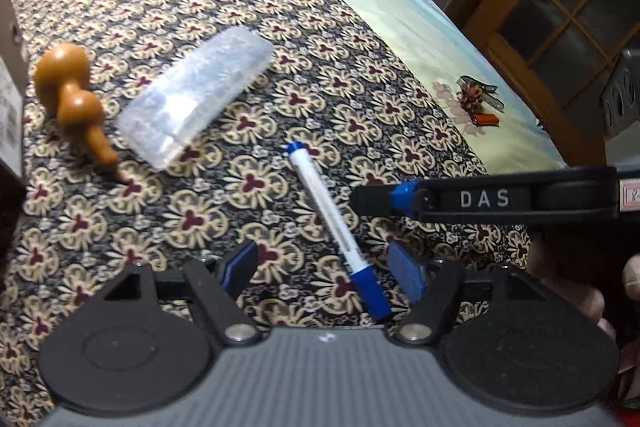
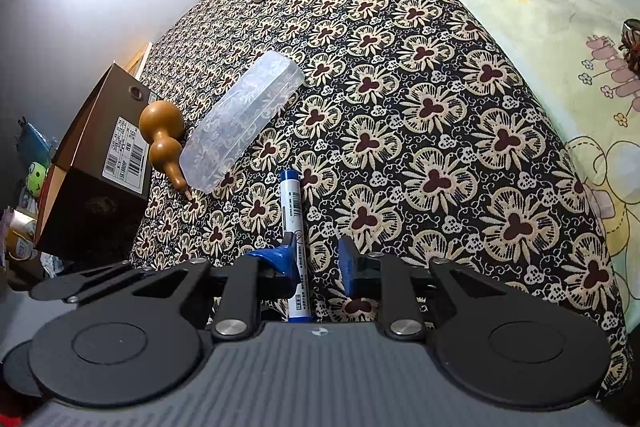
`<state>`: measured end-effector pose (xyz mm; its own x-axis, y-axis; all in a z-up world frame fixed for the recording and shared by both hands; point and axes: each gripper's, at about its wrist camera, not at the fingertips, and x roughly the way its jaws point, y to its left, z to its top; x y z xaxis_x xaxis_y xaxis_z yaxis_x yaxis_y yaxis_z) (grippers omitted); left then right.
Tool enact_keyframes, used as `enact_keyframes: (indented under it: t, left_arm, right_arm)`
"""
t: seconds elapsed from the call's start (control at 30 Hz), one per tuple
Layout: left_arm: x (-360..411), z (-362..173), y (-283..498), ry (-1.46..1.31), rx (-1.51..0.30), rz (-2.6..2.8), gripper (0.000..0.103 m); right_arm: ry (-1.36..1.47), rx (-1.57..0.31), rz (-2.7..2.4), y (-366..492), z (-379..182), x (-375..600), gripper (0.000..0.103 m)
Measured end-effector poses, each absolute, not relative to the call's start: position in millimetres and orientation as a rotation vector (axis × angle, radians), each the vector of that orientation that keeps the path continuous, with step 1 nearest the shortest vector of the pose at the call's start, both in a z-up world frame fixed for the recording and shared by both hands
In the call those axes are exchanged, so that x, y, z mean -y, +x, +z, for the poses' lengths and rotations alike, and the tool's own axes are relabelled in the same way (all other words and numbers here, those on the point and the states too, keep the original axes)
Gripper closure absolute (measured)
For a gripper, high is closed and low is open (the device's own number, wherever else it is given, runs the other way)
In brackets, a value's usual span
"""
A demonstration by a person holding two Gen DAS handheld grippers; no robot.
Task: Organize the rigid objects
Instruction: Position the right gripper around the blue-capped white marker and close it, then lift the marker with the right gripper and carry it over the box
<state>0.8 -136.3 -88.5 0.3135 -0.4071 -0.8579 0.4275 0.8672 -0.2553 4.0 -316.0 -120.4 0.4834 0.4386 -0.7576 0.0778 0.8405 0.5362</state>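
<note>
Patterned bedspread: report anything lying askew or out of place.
The tan wooden gourd lies tipped on its side against the clear plastic case, stem toward the camera. The blue-and-white marker lies loose and diagonal. A pine cone, a metal clip and a small orange item sit apart on the pale sheet.

I am seeing the marker's lower end disappearing behind my right gripper's body. The clear case is looking blurred in the left view. The cardboard box is getting cut off by the left edge.
</note>
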Motion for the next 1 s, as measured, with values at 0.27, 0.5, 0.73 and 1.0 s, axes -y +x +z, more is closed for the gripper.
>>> enact_keyframes:
  t: [0.27,0.5,0.73,1.0]
  left_arm:
    - [151,-105,5,0.0,-1.141,-0.585,0.032]
    - [151,-109,9,-0.029,-1.127,-0.589,0.043]
    - [149,-110,12,-0.039,-1.123,-0.589,0.067]
    - [137,-114,20,-0.093,-1.141,-0.564,0.093]
  right_arm:
    - [0.657,-1.074,0.249,8,-130,330,0.101]
    - [0.693,-1.083,0.282,12,-134,331,0.101]
    - [0.712,-1.094,0.299,15,-137,332,0.101]
    - [0.741,-1.108,0.312,18,-141,330,0.1]
